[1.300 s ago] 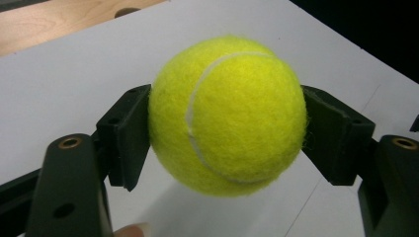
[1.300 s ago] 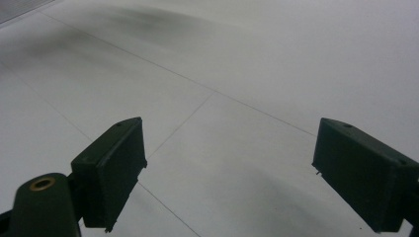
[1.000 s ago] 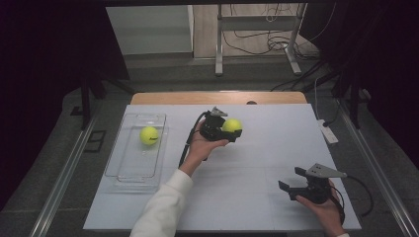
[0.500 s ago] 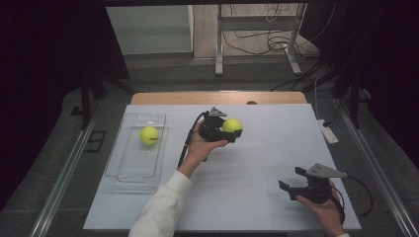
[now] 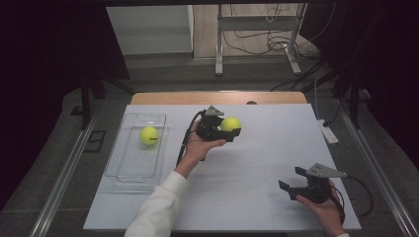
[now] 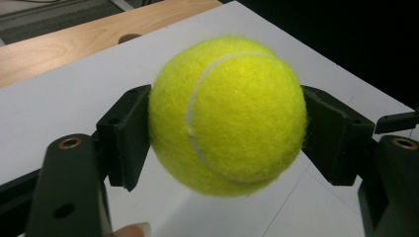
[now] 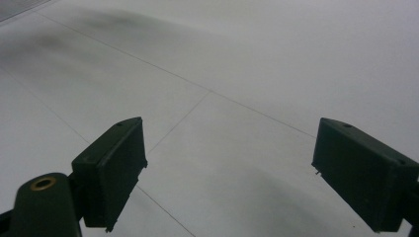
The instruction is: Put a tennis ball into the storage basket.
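My left gripper (image 5: 230, 129) is shut on a yellow tennis ball (image 5: 230, 123), lifted just above the white table near its middle back. In the left gripper view both black pads press the sides of that ball (image 6: 228, 108). A second tennis ball (image 5: 148, 135) lies in the clear plastic tray (image 5: 126, 170) at the table's left. My right gripper (image 5: 292, 181) rests near the front right of the table, open, and in the right gripper view its fingers (image 7: 111, 168) stand wide apart over bare white tabletop.
The white table (image 5: 247, 207) has a wooden strip (image 5: 163, 98) along its far edge. A white power strip (image 5: 328, 132) lies at the right edge. Dark floor and metal frame legs (image 5: 218, 44) lie beyond the table.
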`<state>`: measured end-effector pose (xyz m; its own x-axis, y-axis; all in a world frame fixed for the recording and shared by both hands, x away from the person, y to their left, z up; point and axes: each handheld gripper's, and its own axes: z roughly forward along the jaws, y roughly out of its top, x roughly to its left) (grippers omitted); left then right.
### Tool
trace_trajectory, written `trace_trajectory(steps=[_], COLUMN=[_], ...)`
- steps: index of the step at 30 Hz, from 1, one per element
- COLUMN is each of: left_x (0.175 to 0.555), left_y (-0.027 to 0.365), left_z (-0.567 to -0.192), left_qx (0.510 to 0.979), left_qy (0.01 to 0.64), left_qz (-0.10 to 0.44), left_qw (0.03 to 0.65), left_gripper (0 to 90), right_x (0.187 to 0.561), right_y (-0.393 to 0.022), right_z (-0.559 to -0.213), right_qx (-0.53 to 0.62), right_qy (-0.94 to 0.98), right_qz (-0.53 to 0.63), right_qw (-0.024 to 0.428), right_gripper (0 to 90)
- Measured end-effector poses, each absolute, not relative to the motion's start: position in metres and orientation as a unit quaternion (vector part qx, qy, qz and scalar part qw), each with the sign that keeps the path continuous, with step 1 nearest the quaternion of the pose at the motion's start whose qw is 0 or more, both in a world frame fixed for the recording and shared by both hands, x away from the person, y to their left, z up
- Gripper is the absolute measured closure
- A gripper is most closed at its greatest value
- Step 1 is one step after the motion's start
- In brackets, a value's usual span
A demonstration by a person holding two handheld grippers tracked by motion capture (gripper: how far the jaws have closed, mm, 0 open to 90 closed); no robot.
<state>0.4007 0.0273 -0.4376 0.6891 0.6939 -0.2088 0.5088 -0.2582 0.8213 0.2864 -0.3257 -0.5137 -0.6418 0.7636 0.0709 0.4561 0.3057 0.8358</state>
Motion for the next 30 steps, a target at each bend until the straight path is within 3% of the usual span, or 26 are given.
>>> trace_trajectory(steps=[30], left_x=[0.388], left_y=[0.05], left_z=[-0.427], left_qx=[0.776], left_qy=[0.393], left_qz=[0.106], left_qw=[0.482], left_gripper=[27.1], right_x=[0.286], right_y=[-0.325], right_z=[-0.514], right_qx=[0.386], right_qy=[0.79], right_qz=[0.444], right_qw=[0.175], right_gripper=[13.2])
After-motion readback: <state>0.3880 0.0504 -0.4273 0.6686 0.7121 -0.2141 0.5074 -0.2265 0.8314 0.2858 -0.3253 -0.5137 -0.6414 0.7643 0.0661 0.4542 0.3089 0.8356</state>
